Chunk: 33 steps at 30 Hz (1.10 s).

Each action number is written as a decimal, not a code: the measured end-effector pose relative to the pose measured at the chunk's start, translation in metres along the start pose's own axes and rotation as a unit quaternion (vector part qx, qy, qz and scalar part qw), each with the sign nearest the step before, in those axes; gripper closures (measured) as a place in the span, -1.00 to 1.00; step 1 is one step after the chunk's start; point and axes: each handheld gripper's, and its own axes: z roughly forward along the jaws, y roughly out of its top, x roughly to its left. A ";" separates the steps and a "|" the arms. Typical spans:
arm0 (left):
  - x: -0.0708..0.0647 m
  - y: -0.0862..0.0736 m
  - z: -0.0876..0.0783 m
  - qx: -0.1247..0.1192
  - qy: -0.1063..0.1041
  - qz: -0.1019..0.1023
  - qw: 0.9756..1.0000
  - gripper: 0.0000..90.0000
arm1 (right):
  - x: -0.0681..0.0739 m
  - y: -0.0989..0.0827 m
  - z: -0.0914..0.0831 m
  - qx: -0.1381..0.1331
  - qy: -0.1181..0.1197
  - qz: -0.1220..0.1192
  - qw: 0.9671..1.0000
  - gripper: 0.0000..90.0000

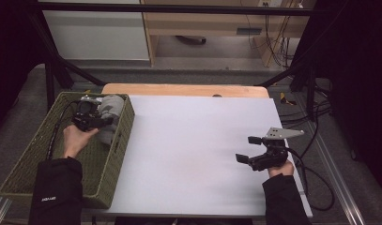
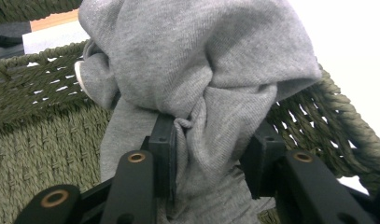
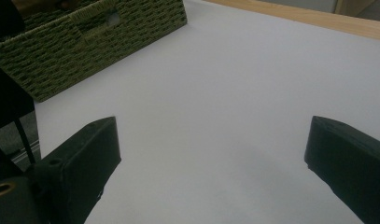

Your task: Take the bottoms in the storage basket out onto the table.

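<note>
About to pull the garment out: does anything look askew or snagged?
Nothing stands out. The left gripper pinches a bunched fold of the grey garment inside the green basket; no snag visible.

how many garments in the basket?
1 visible: a grey garment bunched at the basket far end, pinched by the left gripper. Folds could hide another.

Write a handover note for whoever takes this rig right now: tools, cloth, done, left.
Left tool: inside the green woven basket, pads pinching a bunch of the grey garment.
Right tool: open, holding nothing, above the white table sheet.
Grey garment: bunched at the basket's far end, against its table-side wall.
Done: garment gripped.
Left: likely lift it out onto the sheet; the right tool is free to help.
</note>
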 end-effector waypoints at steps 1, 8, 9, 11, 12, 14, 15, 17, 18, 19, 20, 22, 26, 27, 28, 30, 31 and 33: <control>0.000 0.000 0.000 0.000 0.001 0.000 1.000 0.39 | 0.000 0.000 0.000 0.000 0.000 0.000 1.000 -0.91; -0.002 0.000 -0.003 -0.003 0.007 0.009 1.000 0.53 | 0.000 0.000 0.000 -0.001 0.001 0.000 1.000 -0.91; -0.002 0.000 -0.003 -0.004 0.007 0.010 1.000 0.54 | 0.000 0.000 0.000 -0.001 0.000 0.000 1.000 -0.91; -0.002 -0.001 -0.004 -0.005 0.006 0.009 1.000 0.56 | 0.000 0.000 0.000 -0.001 0.000 0.000 1.000 -0.91; -0.002 -0.001 -0.005 -0.007 0.008 0.009 1.000 0.57 | 0.000 0.000 0.000 -0.001 0.000 0.000 1.000 -0.91; -0.001 -0.001 -0.006 -0.010 0.006 0.008 1.000 0.59 | 0.000 0.000 -0.001 -0.001 0.001 0.000 1.000 -0.91; -0.001 -0.001 -0.007 -0.012 0.007 0.007 1.000 0.60 | 0.000 0.000 0.000 -0.002 0.000 0.000 1.000 -0.91; -0.001 -0.002 -0.008 -0.014 0.005 0.006 1.000 0.61 | 0.000 0.000 0.000 -0.002 0.000 0.000 1.000 -0.91; -0.001 -0.002 -0.008 -0.015 0.005 0.006 1.000 0.62 | 0.000 0.000 0.000 -0.001 0.000 0.000 1.000 -0.91; -0.001 -0.002 -0.009 -0.017 0.004 0.004 1.000 0.62 | 0.000 0.000 0.000 -0.001 0.000 0.000 1.000 -0.91; -0.001 -0.002 -0.009 -0.017 0.003 0.004 1.000 0.63 | 0.000 0.000 0.000 0.000 0.000 0.000 1.000 -0.91; -0.001 -0.002 -0.010 -0.019 0.005 0.005 1.000 0.63 | 0.000 0.000 0.000 0.000 0.000 -0.001 1.000 -0.91; -0.001 -0.003 -0.013 -0.026 0.004 0.002 1.000 0.64 | 0.000 0.000 0.000 0.000 0.000 0.000 1.000 -0.91; -0.001 -0.003 -0.014 -0.029 0.005 0.001 1.000 0.64 | 0.000 0.000 0.000 0.000 0.000 0.000 1.000 -0.91; -0.001 -0.003 -0.015 -0.031 0.003 -0.002 1.000 0.64 | 0.000 0.000 0.000 0.000 0.000 -0.001 1.000 -0.91; 0.000 -0.003 -0.017 -0.036 0.002 -0.005 0.999 0.65 | 0.000 0.000 0.000 0.000 0.000 0.000 1.000 -0.91; 0.000 -0.003 -0.018 -0.038 0.003 -0.004 0.999 0.65 | 0.000 0.000 0.000 0.000 0.000 0.000 1.000 -0.91; 0.000 -0.004 -0.019 -0.041 0.002 -0.007 0.999 0.65 | 0.000 0.000 0.000 0.001 0.000 -0.001 1.000 -0.91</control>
